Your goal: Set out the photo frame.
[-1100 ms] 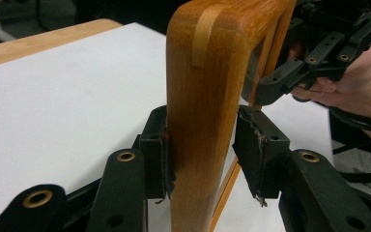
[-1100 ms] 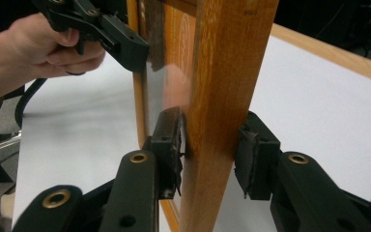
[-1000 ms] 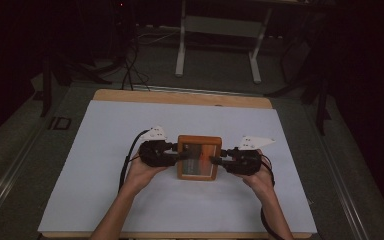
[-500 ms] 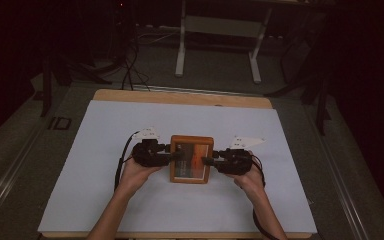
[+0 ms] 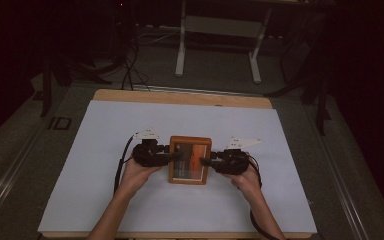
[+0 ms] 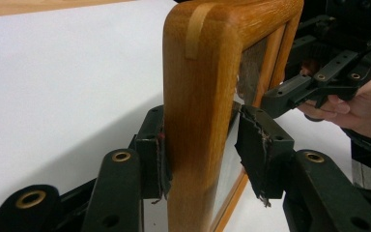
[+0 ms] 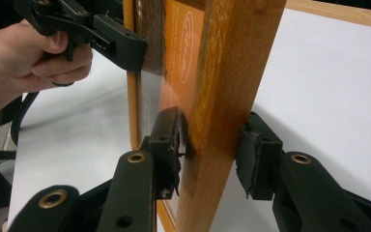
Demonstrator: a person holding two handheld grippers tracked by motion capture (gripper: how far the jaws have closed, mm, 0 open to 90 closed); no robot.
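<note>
Object: a wooden picture frame [image 5: 190, 160] with a glazed front and an orange print behind the glass, lying between the two grippers on the white table cover [image 5: 105, 125].

Left gripper [image 6: 200, 145]: astride the frame's near side rail. One pad [image 6: 160, 159] touches the rail's outer face; the other pad [image 6: 258, 145] stands a little apart from the glazed side. The jaws have just been opening slightly, with the rail between them. Judged a slack hold, not a clamp.

Right gripper [image 7: 211, 152]: astride the opposite rail. One pad [image 7: 170, 145] lies against the wood on the glazed side; the other pad [image 7: 256, 159] stands just off the outer face. Half-wide, around the rail and not squeezing it.

Position of frame: directly ahead of each gripper's fingertips, its rails running across both jaw openings; in the high view it spans the gap from the left gripper [image 5: 172, 155] to the right gripper [image 5: 207, 162].

Hands: one behind each gripper, forearms entering from the near table edge.

Stage (judgement): the frame appears set down near the middle of the cover, so carrying and placing look finished.

Remaining (judgement): widening both jaws fully and drawing each gripper sideways, away from the rails, without dragging the frame.
</note>
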